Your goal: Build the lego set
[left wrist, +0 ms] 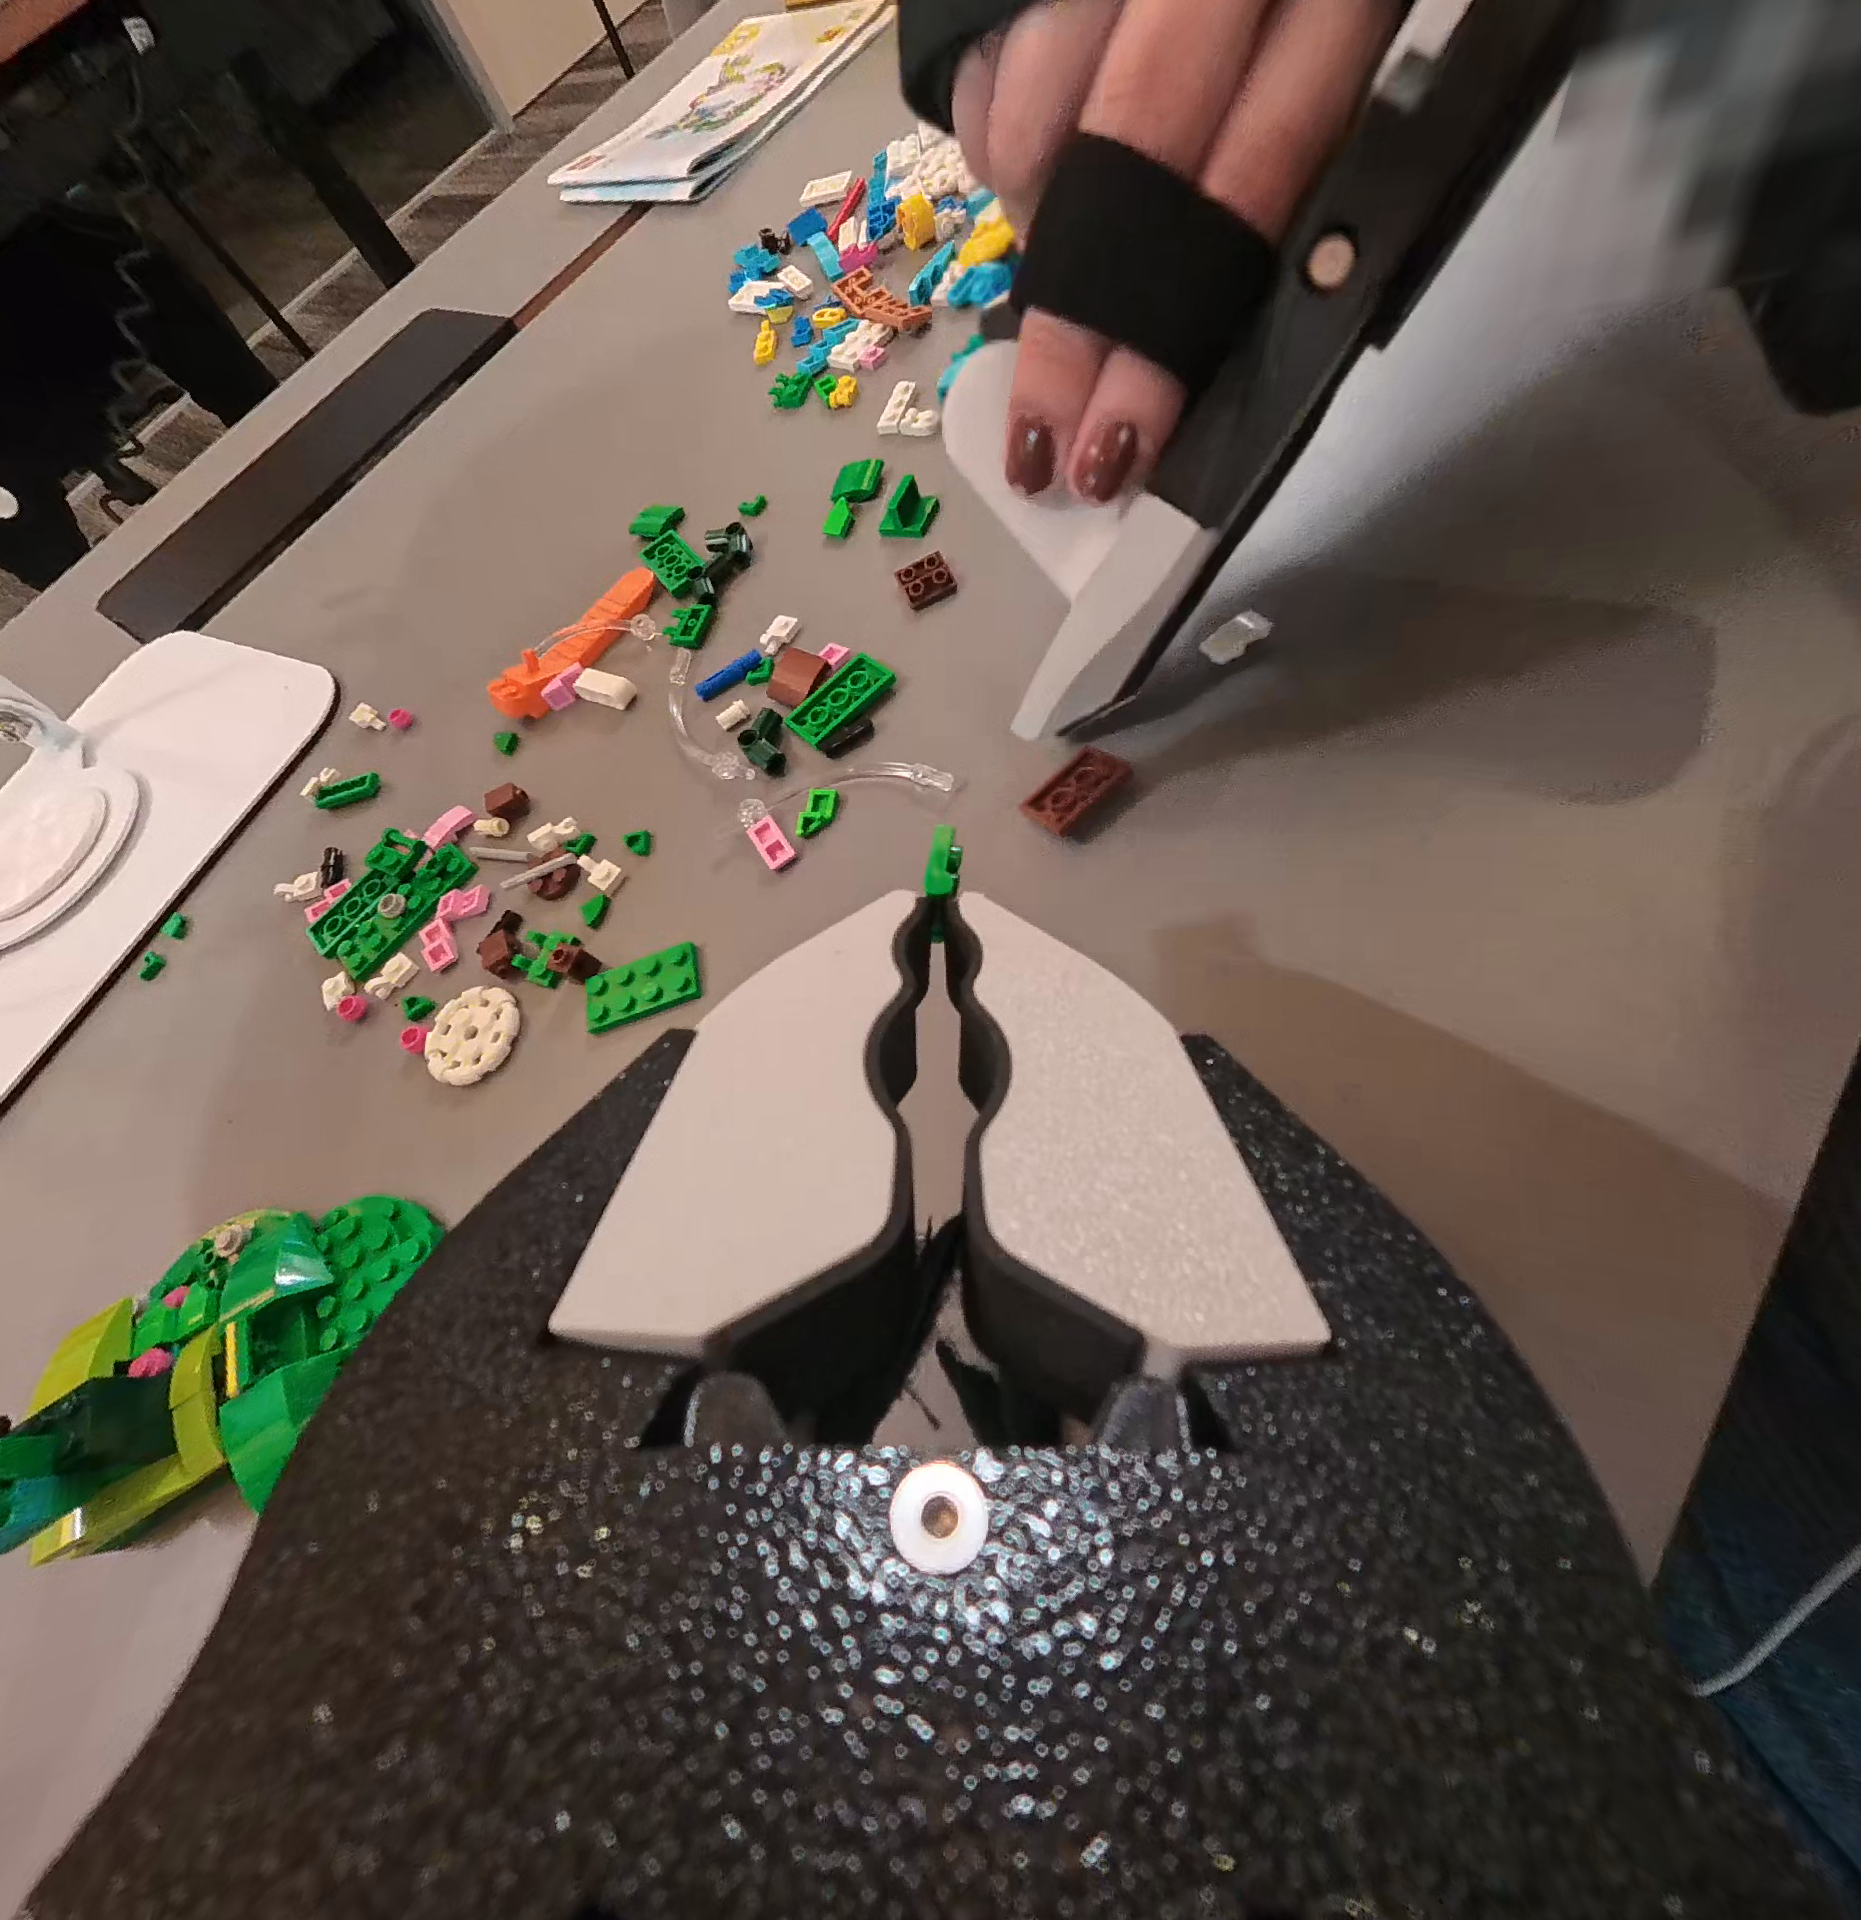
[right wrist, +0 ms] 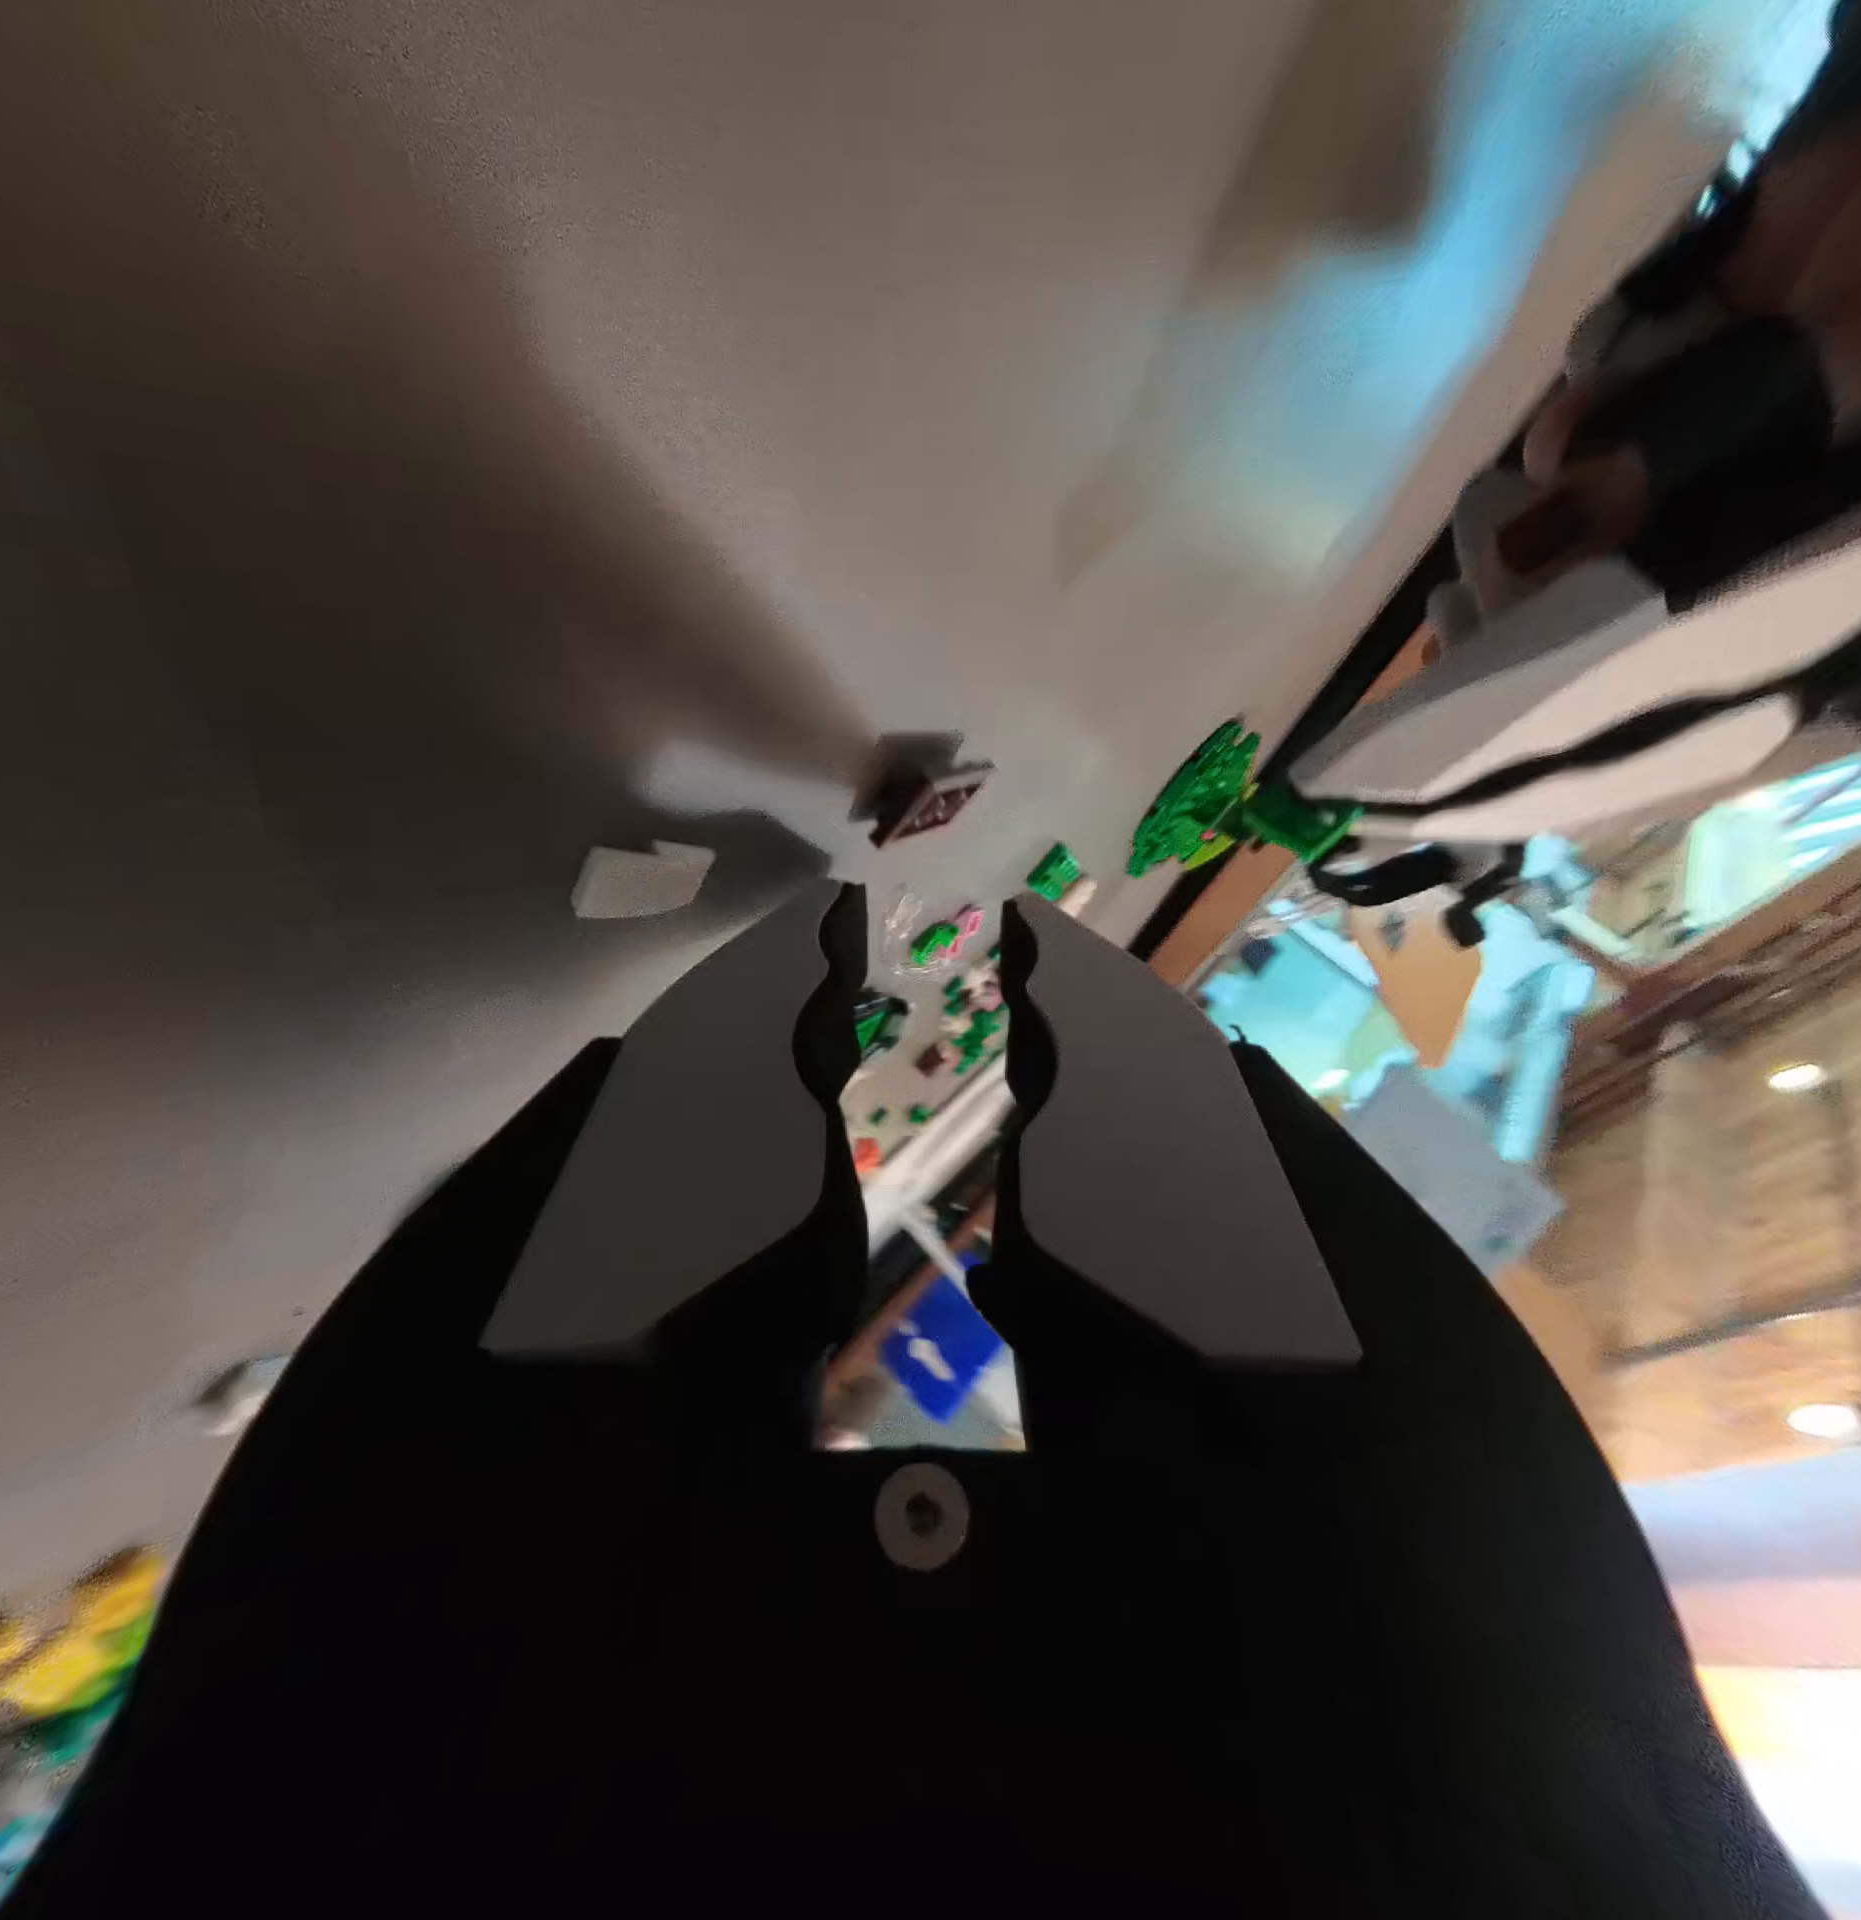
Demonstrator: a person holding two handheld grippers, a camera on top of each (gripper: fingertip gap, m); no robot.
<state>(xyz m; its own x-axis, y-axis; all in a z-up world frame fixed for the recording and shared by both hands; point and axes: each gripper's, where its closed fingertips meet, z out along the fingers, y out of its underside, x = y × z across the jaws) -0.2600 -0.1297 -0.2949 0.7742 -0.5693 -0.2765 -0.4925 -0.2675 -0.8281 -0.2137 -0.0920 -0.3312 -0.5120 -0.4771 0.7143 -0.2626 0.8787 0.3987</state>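
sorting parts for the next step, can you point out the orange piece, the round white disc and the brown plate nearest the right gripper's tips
orange piece (left wrist: 573,649): left wrist view, middle of its long body
round white disc (left wrist: 472,1035): left wrist view, its centre hole
brown plate (left wrist: 1075,792): left wrist view, studded top face

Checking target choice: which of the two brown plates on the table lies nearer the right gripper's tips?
The longer brown plate, lying just below the right gripper. The small square brown plate sits farther up the table, near green pieces.

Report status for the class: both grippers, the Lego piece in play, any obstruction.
Left gripper shut on small green piece, above table. Right gripper open, empty, tips beside brown plate. Partial green build set aside left. Nothing blocking.
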